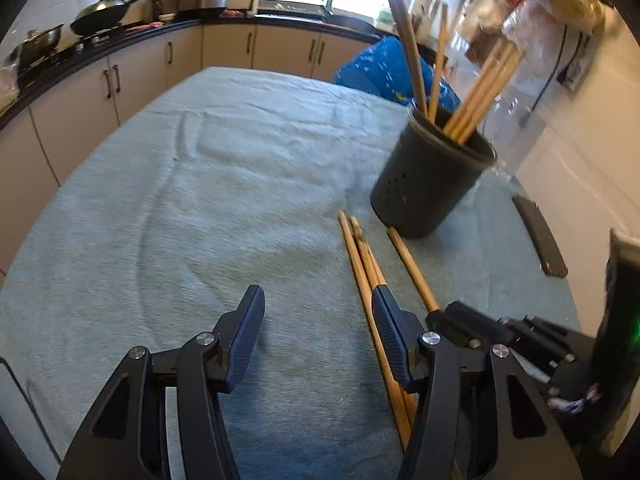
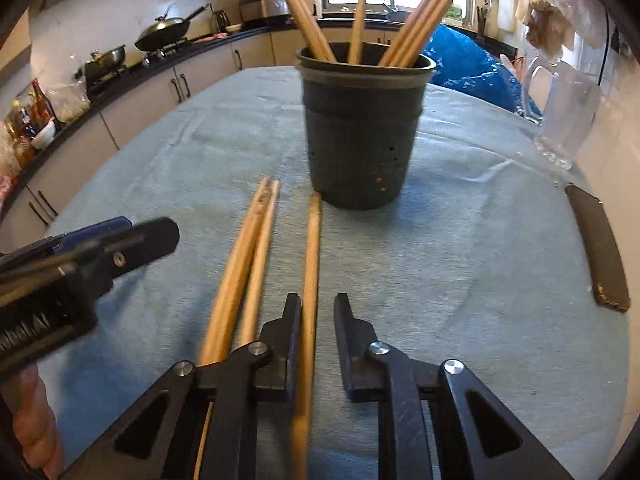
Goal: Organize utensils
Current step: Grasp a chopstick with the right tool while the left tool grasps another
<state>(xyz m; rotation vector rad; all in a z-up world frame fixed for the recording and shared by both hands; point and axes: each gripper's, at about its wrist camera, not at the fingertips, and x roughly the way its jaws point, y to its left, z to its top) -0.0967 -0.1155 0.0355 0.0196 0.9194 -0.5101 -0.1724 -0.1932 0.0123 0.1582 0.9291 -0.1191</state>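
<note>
Wooden single chopstick (image 2: pixel 311 264) lies between my right gripper (image 2: pixel 318 316)'s half-open jaws, against the left one, unclamped, its near end hidden under the linkage. Ahead stands the black holder (image 2: pixel 362 128), blurred. My left gripper (image 1: pixel 318 312) gapes wide, empty; the chopstick pair (image 1: pixel 366 264) passes beneath its right jaw.

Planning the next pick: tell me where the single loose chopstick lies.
In the right wrist view the single chopstick lies on the tablecloth between the right gripper's open jaws, its far tip by the black holder's base, right of the chopstick pair.
</note>
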